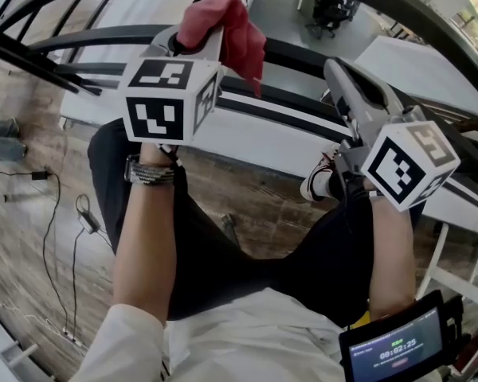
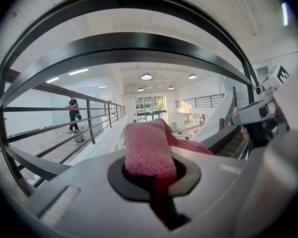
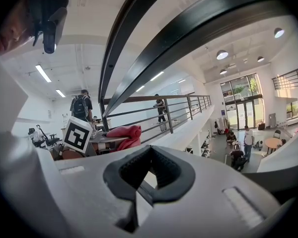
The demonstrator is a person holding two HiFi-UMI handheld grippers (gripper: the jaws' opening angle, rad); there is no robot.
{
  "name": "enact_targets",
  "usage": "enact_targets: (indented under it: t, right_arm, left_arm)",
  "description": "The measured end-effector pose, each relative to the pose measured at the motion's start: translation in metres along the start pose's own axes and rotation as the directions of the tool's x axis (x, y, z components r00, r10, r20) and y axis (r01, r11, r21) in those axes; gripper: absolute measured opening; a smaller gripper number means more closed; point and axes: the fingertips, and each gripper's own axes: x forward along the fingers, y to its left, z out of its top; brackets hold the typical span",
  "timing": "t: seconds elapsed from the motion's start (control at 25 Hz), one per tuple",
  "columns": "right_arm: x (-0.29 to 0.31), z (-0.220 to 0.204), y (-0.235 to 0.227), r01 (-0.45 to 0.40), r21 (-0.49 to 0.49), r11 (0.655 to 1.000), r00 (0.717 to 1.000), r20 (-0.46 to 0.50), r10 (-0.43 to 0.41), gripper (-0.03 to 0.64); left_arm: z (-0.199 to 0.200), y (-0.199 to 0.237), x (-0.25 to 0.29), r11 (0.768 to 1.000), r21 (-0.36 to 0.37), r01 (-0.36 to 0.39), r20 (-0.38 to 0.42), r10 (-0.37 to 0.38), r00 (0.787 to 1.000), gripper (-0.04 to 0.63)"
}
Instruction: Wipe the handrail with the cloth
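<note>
- While the left gripper (image 1: 197,41) pinches the cloth (image 1: 223,24), its jaws are closed on a bunched pink fold. The loose end hangs down on the far side.
- From the head view the cloth sits in front of the dark handrail (image 1: 299,56). The left gripper view shows the rail arching above the cloth with space between, so contact looks not yet made. I cannot be certain.
- The right gripper (image 1: 336,72) is off to the right of the cloth, close to the rail. Its jaws are pressed nearly together with nothing between them, and only a small gap shows between the pads.
- Step in hand, as I judge it: bring the cloth onto the rail and start the stroke.
- To do it well:
  - Lay the thick fold flat on top of the rail, not just the hanging corner.
  - Keep the pinch firm. The grip is on a bunch of fabric, and drag along the rail could pull it out.
  - Press lightly and evenly, and follow the rail's curve so the cloth doesn't slip off the side.
  - Keep the hard jaw tips off the rail so that only cloth rubs it.
  - Hold the right gripper out of the stroke path.
- Risk: the trailing end may snag on the bars below the rail.
</note>
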Motion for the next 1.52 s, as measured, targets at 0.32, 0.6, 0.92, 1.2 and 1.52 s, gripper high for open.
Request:
enact_targets:
  t: [0.32,0.6,0.92,1.2,1.52]
  right_arm:
    - [-0.011,-0.004,-0.016,0.043,0.010,0.999,0.999,0.000,-0.043,0.002]
    - [-0.024,0.005,-0.034,0.055,0.022,0.998,0.998,0.019,-0.055,0.003]
    - [-0.037,0.007,-0.031,0.057,0.046,0.997,0.996,0.070,-0.060,0.002]
    - [-0.072,0.020,-0.053,0.139,0.004,0.990,0.985,0.100,-0.139,0.002]
    - [-0.073,0.025,-0.065,0.106,0.100,0.989,0.985,0.127,-0.118,0.002]
  left_arm:
    - [0.000,-0.010,-0.001,1.000,0.016,0.017,0.004,-0.017,1.000,0.028]
    - [0.008,-0.040,0.008,0.996,0.068,0.050,-0.048,-0.047,0.998,0.028]
    - [0.006,-0.065,0.014,0.985,0.156,0.080,-0.109,-0.063,0.992,0.028]
    - [0.015,-0.084,0.025,0.984,0.126,0.126,-0.136,-0.108,0.985,0.028]
    - [0.023,-0.129,0.028,0.966,0.175,0.191,-0.135,-0.169,0.976,0.028]
